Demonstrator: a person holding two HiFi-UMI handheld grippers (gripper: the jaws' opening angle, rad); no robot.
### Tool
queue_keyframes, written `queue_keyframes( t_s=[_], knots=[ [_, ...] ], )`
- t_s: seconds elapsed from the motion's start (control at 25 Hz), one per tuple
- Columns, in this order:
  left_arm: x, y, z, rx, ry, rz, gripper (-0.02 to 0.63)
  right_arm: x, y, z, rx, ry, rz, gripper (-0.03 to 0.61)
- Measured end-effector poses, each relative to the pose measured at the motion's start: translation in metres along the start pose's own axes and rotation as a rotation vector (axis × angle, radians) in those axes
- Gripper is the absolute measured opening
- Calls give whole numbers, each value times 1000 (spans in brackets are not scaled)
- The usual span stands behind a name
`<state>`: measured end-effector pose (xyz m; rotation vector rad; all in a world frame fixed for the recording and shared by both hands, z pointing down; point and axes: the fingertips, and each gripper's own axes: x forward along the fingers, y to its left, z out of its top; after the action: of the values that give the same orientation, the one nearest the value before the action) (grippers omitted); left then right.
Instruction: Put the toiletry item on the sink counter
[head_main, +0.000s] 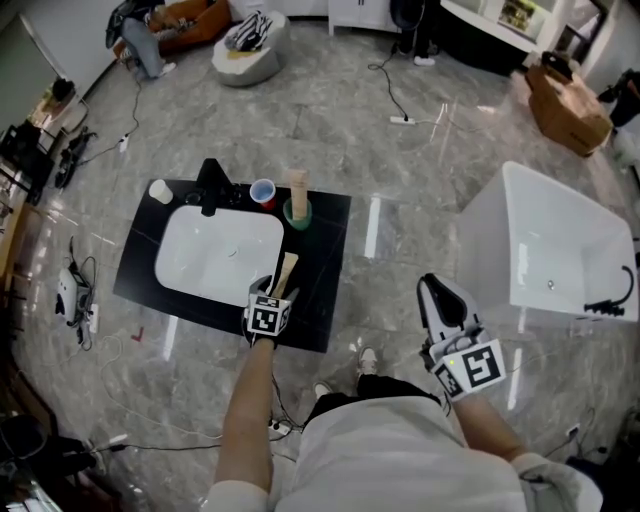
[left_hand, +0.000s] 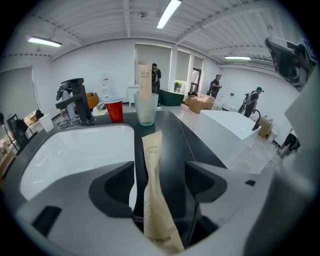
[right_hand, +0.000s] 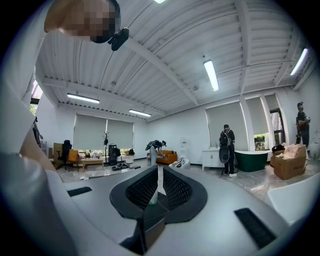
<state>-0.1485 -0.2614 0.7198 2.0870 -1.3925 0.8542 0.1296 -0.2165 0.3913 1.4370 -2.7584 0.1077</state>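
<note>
**Left gripper.** My left gripper (head_main: 273, 296) is at the near edge of the black sink counter (head_main: 330, 222), over the strip between the basin's right rim and the counter's right edge. Its jaws are spread wide. The toothbrush packet (left_hand: 152, 192), a long beige paper sleeve, lies between them. Neither pad presses on it, and there is clear space on the right-hand side. The far end of the packet rests flat on the black counter top and points toward the back edge. The near end runs into the throat of the gripper, with a slight twist along its length.

**Right gripper.** My right gripper (head_main: 438, 292) hangs off the counter, well to the right of it, over the marble floor (head_main: 400, 270). Its jaws are drawn together, with only a thin slit between the ribbed pads, and nothing is held.

**Counter layout.**
- The white basin (head_main: 215, 258) takes up the left and middle of the counter.
- The black faucet (head_main: 211, 186) stands at the back edge behind the basin.
- A white cup (head_main: 160, 190) sits at the back left corner.
- A red cup (head_main: 263, 192) stands just right of the faucet.
- A clear tumbler (head_main: 298, 213) stands beside the red cup and holds an upright beige tube (head_main: 297, 184). It is in line with the packet, farther back.

**Surroundings.** A white bathtub (head_main: 560, 250) stands on the floor to the right, well apart from the counter.
</note>
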Motion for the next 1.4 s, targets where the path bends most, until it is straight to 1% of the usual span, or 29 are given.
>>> queue_keyframes(
  t_s=[0.32,0.6,0.8,1.0,1.08,1.2,1.4],
  knots=[
    [-22,-3,16,-69,-67,-7,318,8,21,3,4,-15,56,55],
    [-41,2,19,-130,-113,17,316,16,38,4,5,-18,107,55],
    [-53,0,15,-140,-133,30,314,22,46,8,18,-24,138,55],
    [-68,5,22,-228,-197,50,296,29,46,8,33,-27,157,55],
    [-73,8,25,-248,-218,58,290,31,48,7,36,-28,163,55],
    [-83,9,32,-252,-246,69,275,34,51,8,45,-30,172,55],
    [-100,9,46,-229,-297,86,238,36,50,10,77,-29,175,55]
  ],
)
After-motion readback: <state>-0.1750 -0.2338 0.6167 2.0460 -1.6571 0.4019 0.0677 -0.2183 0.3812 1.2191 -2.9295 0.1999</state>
